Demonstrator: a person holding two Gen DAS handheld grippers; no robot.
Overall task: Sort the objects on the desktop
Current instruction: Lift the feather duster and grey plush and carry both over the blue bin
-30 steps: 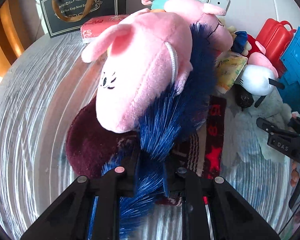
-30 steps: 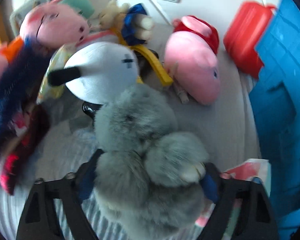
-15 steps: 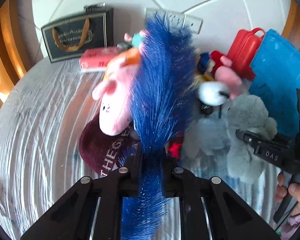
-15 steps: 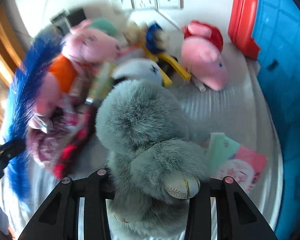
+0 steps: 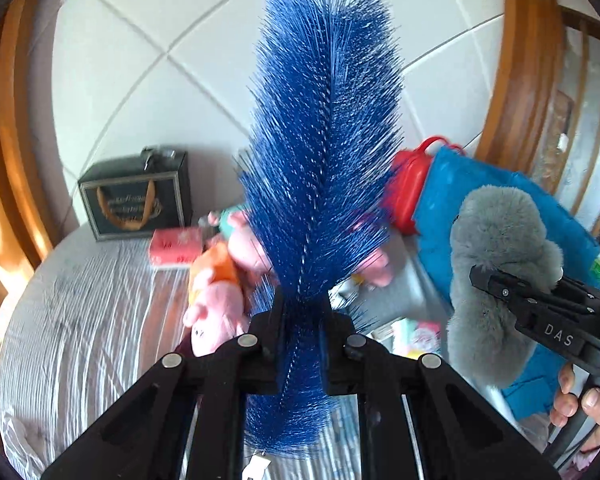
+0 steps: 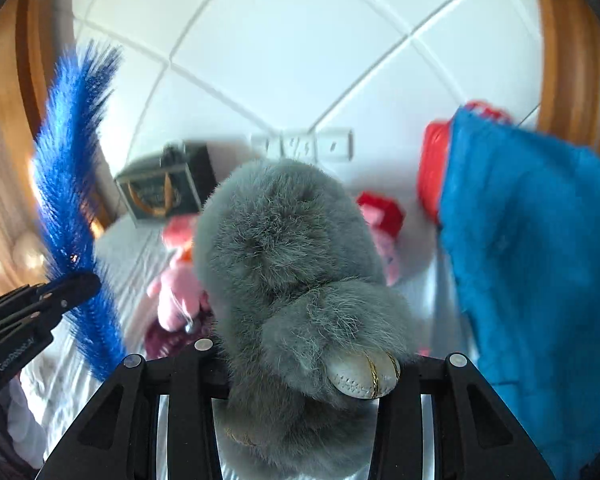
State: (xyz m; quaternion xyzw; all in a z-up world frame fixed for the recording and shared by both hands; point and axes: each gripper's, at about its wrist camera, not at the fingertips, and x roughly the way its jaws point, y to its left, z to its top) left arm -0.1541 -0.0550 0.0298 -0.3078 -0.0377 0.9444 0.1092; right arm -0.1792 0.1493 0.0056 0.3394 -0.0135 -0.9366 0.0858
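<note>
Both toys have gone up off the table since a second ago.
Left gripper point(image 5: 300, 320) pinches the blue brush point(image 5: 324, 140); right gripper point(image 6: 300, 364) squeezes the gray bunny point(image 6: 288, 248). Hold tight, move slowly, keep them apart above the pile.

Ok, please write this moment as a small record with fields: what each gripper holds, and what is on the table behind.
left gripper: shut on the blue bristle brush, which stands upward
right gripper: shut on the grey plush toy
table: grey striped cloth
on the table: pink plush toys, black gift bag, pink box
on the right: blue crate, red case
wall: white tiles
</note>
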